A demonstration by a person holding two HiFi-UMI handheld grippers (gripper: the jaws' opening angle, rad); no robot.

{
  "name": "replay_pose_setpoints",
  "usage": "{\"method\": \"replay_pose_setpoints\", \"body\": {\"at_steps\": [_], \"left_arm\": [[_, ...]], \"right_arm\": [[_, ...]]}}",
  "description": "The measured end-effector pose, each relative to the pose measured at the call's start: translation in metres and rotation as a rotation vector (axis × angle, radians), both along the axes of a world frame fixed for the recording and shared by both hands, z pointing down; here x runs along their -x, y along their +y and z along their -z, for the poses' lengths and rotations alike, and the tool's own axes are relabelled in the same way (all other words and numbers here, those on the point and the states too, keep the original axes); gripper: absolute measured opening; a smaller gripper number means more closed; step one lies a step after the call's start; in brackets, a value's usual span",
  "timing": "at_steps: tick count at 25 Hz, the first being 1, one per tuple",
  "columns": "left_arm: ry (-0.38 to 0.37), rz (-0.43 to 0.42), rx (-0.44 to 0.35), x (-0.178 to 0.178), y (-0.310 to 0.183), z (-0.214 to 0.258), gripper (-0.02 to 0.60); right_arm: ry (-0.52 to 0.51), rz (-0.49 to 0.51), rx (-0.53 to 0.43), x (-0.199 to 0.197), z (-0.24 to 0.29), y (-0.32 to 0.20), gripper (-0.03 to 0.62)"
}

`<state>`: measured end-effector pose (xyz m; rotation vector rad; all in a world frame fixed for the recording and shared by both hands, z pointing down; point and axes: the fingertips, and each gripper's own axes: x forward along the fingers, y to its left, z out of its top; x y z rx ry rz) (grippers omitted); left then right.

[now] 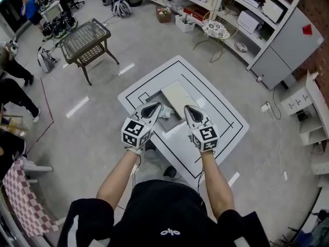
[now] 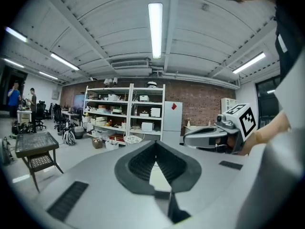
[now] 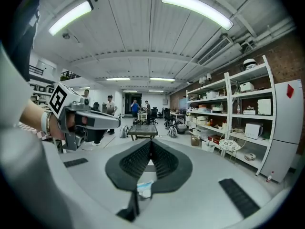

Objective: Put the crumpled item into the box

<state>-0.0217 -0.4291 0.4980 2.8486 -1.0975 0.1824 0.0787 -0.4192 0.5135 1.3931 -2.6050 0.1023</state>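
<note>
A white table (image 1: 226, 133) marked with black lines stands on a grey workshop floor, with shelving (image 1: 247, 14) along a brick wall and a small wicker-topped table (image 1: 86, 39) well apart. At the table's middle sits an open box (image 1: 177, 94). The crumpled item (image 1: 165, 112), small and whitish, lies at the left edge of the box's opening; whether inside is unclear. The left gripper (image 1: 154, 107) and the right gripper (image 1: 189, 109) both have their tips together, gripping nothing.
</note>
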Motion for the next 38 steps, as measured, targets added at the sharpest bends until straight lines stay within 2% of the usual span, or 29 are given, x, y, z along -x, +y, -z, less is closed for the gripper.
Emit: {"method": "replay_pose_setpoints", "body": {"at_steps": [16,38], "left_arm": [[0.001,0.101,-0.041,0.037,0.040,0.011,0.007],[-0.012,0.091,-0.037,0.027,0.031,0.003,0.008]], "right_arm": [[-0.011,0.014,-0.005,-0.012,-0.003,0.036,0.008],[-0.009,0.013,0.016,-0.017,-0.014,0.028,0.008]]}}
